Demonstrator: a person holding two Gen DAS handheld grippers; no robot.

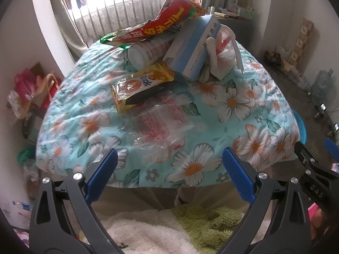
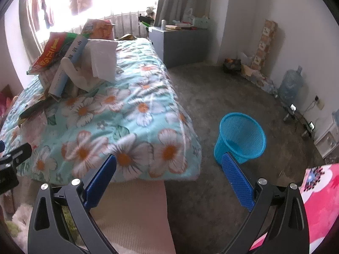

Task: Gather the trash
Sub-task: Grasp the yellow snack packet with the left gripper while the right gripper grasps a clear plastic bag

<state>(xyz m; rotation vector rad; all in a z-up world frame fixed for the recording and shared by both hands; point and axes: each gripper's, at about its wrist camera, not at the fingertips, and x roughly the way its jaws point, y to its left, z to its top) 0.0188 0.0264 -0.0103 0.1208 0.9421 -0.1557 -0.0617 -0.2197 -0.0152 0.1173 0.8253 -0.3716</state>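
On the flowered quilt (image 1: pixel 211 114) lies a heap of trash: a clear plastic wrapper with red print (image 1: pixel 161 122), a yellow snack bag (image 1: pixel 139 86), a white bottle (image 1: pixel 142 56), a big red snack bag (image 1: pixel 161 24), a blue-and-white book (image 1: pixel 190 48) and a white tissue (image 2: pixel 103 59). My left gripper (image 1: pixel 169 154) is open just short of the clear wrapper, nothing between its fingers. My right gripper (image 2: pixel 169 160) is open over the bed's corner and holds nothing. A blue mesh bin (image 2: pixel 241 137) stands on the floor beside the bed, right of it.
Grey carpet (image 2: pixel 222 97) spreads right of the bed. A grey cabinet (image 2: pixel 180 44) stands at the bed's far end by the curtain. A water jug (image 2: pixel 290 84), boxes and cables line the right wall. A pink mat (image 2: pixel 322 194) lies at lower right.
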